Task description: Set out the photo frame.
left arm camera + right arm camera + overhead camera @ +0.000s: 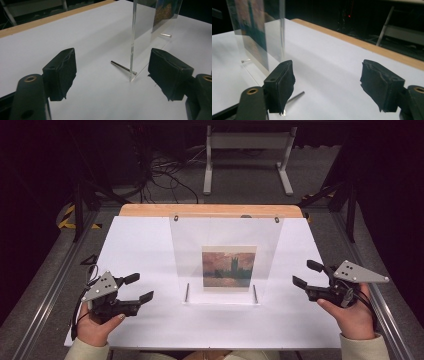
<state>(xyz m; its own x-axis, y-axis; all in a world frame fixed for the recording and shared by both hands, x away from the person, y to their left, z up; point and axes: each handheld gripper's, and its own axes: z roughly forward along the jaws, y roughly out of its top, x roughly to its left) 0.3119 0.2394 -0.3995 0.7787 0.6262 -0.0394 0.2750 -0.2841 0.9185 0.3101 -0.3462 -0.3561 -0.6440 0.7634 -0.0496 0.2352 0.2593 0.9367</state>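
Wide-open right gripper [327, 86] just beside upright clear acrylic frame [273, 32] on white table [332, 62].

The clear stand [225, 265] stands mid-table [135, 250], between left tool [137, 290] and right tool [306, 274].

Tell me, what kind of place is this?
Probably a lab or recording studio: a white table in a dark room, loose cables on the floor behind, and a clear acrylic picture stand set between two hand-held grippers.

White table [140, 245] (wood-edged), clear picture stand [223, 235] upright
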